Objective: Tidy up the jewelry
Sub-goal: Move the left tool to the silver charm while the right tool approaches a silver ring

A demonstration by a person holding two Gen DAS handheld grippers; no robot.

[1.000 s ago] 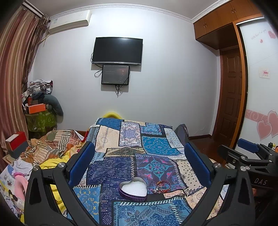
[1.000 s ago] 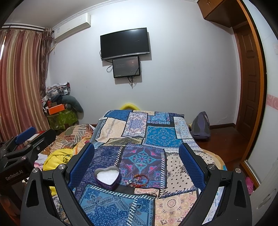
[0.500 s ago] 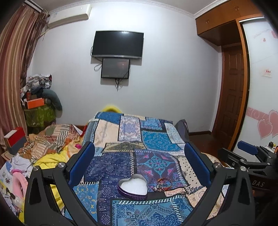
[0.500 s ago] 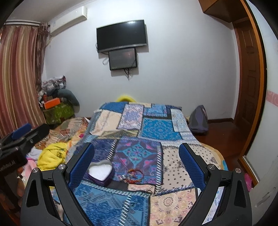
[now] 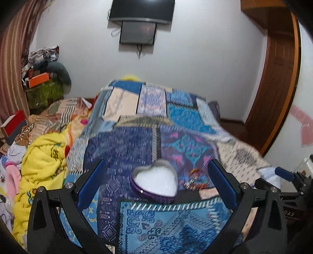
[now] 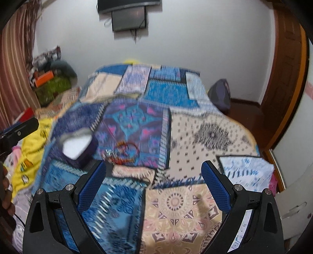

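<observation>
A purple heart-shaped box [image 5: 155,184] with a white lining lies open on the patchwork bedspread [image 5: 176,125]. It sits between the fingers of my open, empty left gripper [image 5: 156,181]. A small heap of red and metallic jewelry [image 5: 192,180] lies just right of the box. In the right wrist view the box [image 6: 78,146] is at the left and the jewelry [image 6: 123,152] lies just beyond my open, empty right gripper [image 6: 154,175]. Both views are blurred.
A yellow blanket [image 5: 43,162] and piled clothes lie left of the bed. A TV [image 5: 141,9] hangs on the far wall. A wooden door [image 5: 277,78] stands at the right. A dark bag [image 6: 220,95] sits on the floor beside the bed.
Both grippers have tilted downward and moved closer to the bed. The box and jewelry now appear larger and nearer. Both grippers stay open.
</observation>
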